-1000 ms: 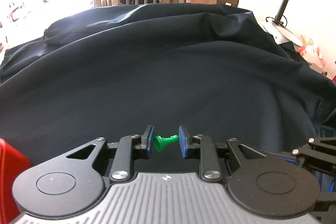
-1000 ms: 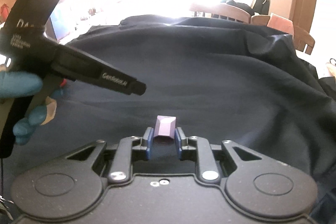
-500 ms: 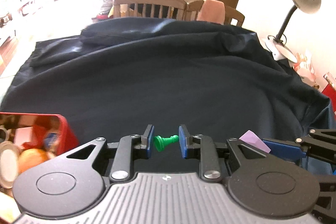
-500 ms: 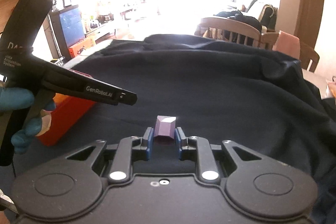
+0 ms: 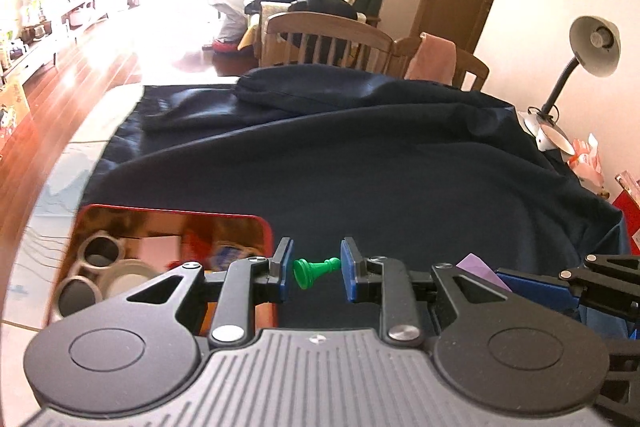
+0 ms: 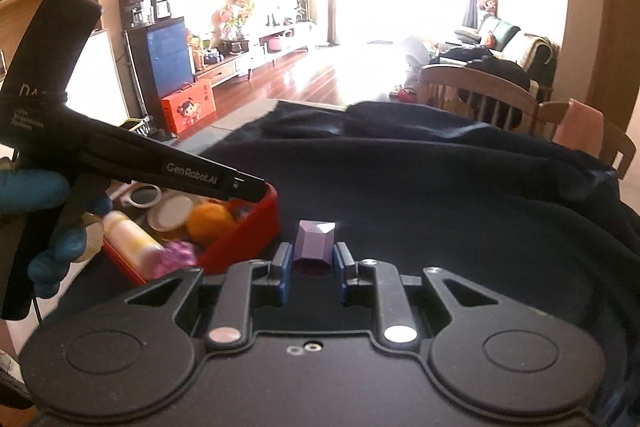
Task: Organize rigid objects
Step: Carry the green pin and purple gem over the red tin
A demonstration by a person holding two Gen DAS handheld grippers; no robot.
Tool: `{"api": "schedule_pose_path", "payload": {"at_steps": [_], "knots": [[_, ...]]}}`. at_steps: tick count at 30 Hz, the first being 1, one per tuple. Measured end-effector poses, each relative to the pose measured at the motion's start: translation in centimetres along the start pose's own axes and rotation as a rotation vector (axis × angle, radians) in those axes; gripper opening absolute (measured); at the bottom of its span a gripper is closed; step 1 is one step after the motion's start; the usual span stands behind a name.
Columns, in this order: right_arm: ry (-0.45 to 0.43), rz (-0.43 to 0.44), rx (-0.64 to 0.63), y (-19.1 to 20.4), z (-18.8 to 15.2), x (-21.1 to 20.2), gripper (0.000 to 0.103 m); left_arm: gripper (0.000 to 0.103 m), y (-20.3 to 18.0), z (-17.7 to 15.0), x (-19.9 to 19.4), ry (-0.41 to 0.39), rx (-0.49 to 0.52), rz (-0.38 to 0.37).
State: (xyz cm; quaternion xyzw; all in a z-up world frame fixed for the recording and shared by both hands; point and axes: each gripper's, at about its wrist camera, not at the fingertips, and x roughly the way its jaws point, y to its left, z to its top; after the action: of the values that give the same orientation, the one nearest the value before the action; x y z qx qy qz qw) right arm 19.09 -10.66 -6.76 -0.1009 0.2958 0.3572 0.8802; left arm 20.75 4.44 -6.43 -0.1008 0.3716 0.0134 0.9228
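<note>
My left gripper [image 5: 316,270] is shut on a small green chess pawn [image 5: 312,270], which lies sideways between the blue pads, just right of a red bin [image 5: 176,215]. My right gripper [image 6: 311,258] is shut on a purple faceted block [image 6: 313,242]. That block's corner [image 5: 478,265] shows at the right of the left wrist view, held in the right gripper's fingers [image 5: 532,285]. In the right wrist view the red bin [image 6: 248,233] sits to the left, with the left gripper's body [image 6: 132,163] over it, held by a hand in a blue glove [image 6: 44,211].
The bin holds sunglasses [image 5: 90,269], an orange ball [image 6: 210,221], a pale yellow bottle [image 6: 128,241] and other small items. A dark blue cloth [image 5: 380,179] covers the table. Wooden chairs [image 5: 332,41] stand behind it. A desk lamp [image 5: 588,55] stands at the right.
Both grippers have risen and moved left over the cloth with their objects still held. The red bin has come into view at the lower left of both views.
</note>
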Motion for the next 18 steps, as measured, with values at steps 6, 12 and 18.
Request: {"api": "schedule_pose_path", "payload": {"at_steps": [6, 12, 18], "knots": [[-0.006, 0.013, -0.021, 3.1, 1.1, 1.2, 0.021, 0.025, 3.7, -0.2, -1.7, -0.009, -0.011, 0.011], [0.006, 0.021, -0.036, 5.9, 1.5, 2.2, 0.021, 0.025, 7.1, -0.2, -2.3, -0.003, -0.019, 0.019], [0.026, 0.032, -0.044, 8.2, 2.1, 4.0, 0.021, 0.025, 10.0, 0.2, -1.6, 0.011, -0.016, 0.027]]}}
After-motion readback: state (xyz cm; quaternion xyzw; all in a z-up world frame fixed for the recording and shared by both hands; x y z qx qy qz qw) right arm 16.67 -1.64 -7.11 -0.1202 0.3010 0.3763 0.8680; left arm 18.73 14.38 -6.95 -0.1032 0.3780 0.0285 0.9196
